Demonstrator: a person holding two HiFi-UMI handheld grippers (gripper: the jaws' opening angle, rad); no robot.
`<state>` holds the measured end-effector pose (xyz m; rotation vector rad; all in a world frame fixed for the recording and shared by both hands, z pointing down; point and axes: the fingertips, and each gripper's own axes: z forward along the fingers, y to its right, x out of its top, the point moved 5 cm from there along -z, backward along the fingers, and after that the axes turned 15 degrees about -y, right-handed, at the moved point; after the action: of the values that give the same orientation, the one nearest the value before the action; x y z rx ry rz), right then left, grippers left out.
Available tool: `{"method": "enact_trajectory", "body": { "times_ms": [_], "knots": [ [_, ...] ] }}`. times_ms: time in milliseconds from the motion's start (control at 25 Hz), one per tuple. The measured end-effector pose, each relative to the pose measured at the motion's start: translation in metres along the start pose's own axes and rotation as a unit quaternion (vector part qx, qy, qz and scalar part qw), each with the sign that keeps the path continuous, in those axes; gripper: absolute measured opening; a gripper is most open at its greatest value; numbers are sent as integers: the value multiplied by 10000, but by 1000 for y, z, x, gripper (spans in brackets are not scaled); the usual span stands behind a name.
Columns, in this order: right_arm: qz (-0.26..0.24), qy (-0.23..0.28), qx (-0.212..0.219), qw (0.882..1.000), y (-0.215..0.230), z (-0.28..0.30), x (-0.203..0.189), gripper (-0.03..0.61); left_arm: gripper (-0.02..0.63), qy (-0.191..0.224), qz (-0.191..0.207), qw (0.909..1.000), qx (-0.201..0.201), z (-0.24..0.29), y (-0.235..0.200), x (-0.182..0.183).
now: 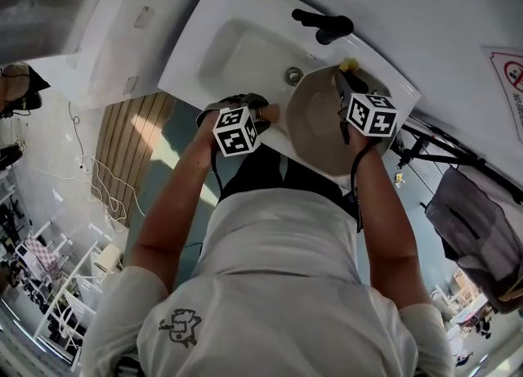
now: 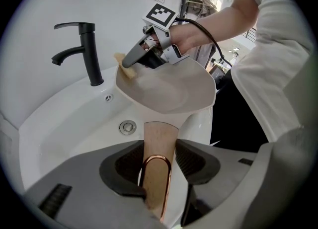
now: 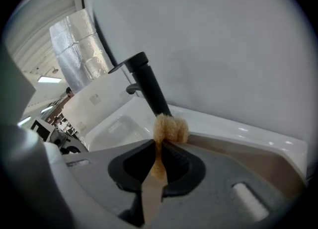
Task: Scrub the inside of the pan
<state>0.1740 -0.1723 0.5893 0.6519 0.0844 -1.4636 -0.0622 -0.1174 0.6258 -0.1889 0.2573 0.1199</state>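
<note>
- l gripper (image 2: 159, 169) clamped on pan handle (image 2: 160, 138), tilting pan (image 2: 171, 91) over sink (image 2: 69, 123) front edge so inside's open.
- r gripper (image 3: 159, 166) pinched on scrubber (image 3: 170, 127) at pan's far rim, to scrub.

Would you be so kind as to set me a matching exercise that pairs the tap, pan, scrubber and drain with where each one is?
Things:
1. tap
2. pan
3. scrubber
4. drain

Places:
A. pinched in the right claw
B. low in the basin of the sink
C. upright on the sink's rim
D. held tilted over the sink by the left claw

Pairs: 1-C, 2-D, 3-A, 4-B.
</note>
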Motion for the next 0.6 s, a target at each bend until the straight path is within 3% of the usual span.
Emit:
{"method": "enact_trajectory", "body": {
  "times_ms": [600],
  "knots": [
    [-1034,-514,902,9892,-76,38,-22,42,195,-5,-8,10000,-5,1,0,-1]
  ]
}}
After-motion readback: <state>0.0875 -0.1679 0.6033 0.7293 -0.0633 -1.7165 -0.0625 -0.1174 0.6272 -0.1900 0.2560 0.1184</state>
